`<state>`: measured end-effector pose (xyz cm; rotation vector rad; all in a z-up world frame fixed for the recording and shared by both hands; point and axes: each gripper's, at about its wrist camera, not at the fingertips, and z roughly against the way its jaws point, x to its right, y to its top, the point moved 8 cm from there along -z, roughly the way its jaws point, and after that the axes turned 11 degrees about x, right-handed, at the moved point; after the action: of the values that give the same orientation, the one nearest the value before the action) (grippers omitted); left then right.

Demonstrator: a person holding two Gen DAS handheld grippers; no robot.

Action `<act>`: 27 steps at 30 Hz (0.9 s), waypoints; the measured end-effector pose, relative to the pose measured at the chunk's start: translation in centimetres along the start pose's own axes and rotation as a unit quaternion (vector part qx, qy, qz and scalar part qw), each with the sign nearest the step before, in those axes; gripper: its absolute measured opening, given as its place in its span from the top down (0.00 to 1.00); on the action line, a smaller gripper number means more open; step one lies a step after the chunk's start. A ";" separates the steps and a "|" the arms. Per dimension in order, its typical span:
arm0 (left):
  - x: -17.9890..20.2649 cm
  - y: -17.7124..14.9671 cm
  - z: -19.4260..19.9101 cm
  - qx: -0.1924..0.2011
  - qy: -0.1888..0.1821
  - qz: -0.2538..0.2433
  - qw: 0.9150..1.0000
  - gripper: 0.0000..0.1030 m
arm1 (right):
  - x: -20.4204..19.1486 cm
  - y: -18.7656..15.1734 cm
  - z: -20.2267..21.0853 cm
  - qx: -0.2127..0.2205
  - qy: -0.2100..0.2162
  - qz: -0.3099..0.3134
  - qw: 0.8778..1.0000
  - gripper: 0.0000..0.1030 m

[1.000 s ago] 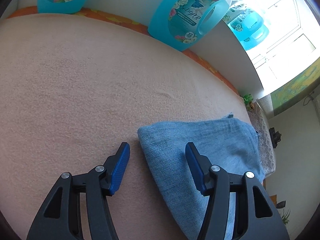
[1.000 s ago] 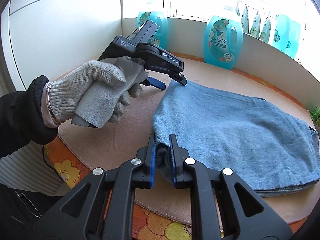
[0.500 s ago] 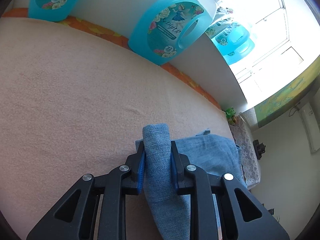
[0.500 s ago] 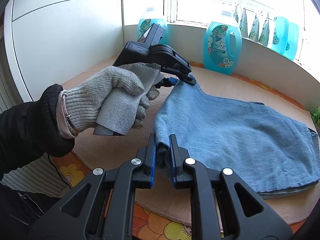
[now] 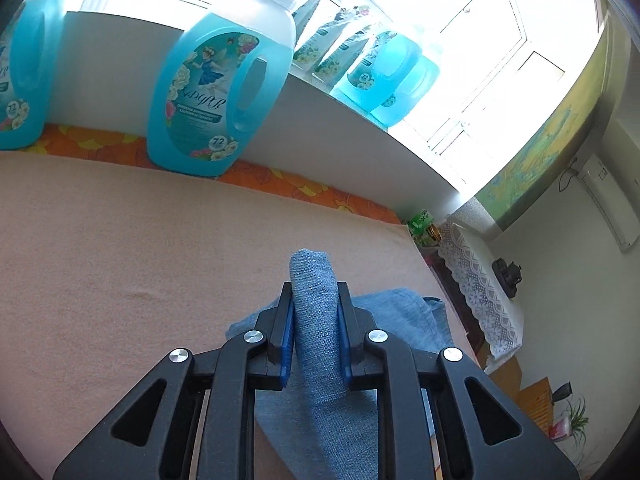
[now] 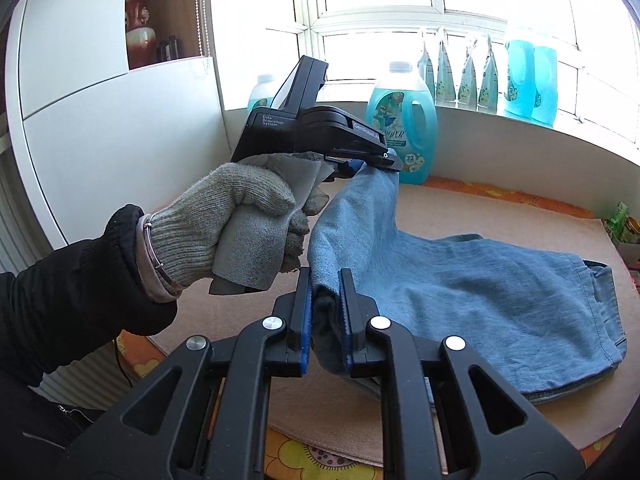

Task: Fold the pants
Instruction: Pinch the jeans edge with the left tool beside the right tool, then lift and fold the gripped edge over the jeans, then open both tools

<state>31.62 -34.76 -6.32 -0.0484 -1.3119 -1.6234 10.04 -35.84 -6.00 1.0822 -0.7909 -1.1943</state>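
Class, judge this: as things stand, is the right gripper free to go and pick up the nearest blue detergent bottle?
Probably not: the right gripper is shut on the jeans, so the detergent bottle waits until it lets go.

The pants [image 6: 480,300] lie on the mat [image 6: 460,208]; detergent bottles [image 6: 404,128] stand behind, against the sill wall [image 6: 520,160].

Bare beige felt-covered tabletop [image 5: 120,260] spreads open at the frame's left; tall turquoise plastic detergent bottles [image 5: 218,92] line its far edge.
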 end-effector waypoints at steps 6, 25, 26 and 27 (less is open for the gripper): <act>4.1 -0.2 -3.1 -0.004 -0.008 -0.022 1.000 0.84 | 4.0 1.1 1.6 0.008 -0.024 -0.012 1.000 0.88; 18.1 -3.9 -16.7 -0.029 -0.056 -0.099 0.993 0.95 | 23.0 -0.4 6.9 -0.027 -0.193 -0.068 0.978 0.89; 18.8 -4.1 -17.5 -0.028 -0.056 -0.107 0.992 0.95 | 24.2 -1.0 6.8 -0.034 -0.200 -0.074 0.976 0.89; 19.6 -4.3 -18.3 -0.029 -0.058 -0.116 0.991 0.95 | 25.3 -1.6 6.9 -0.038 -0.209 -0.079 0.974 0.89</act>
<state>28.47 -61.68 -5.64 -0.0256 -1.3993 -1.8806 8.76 -62.10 -6.83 0.8513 -0.9820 -1.6061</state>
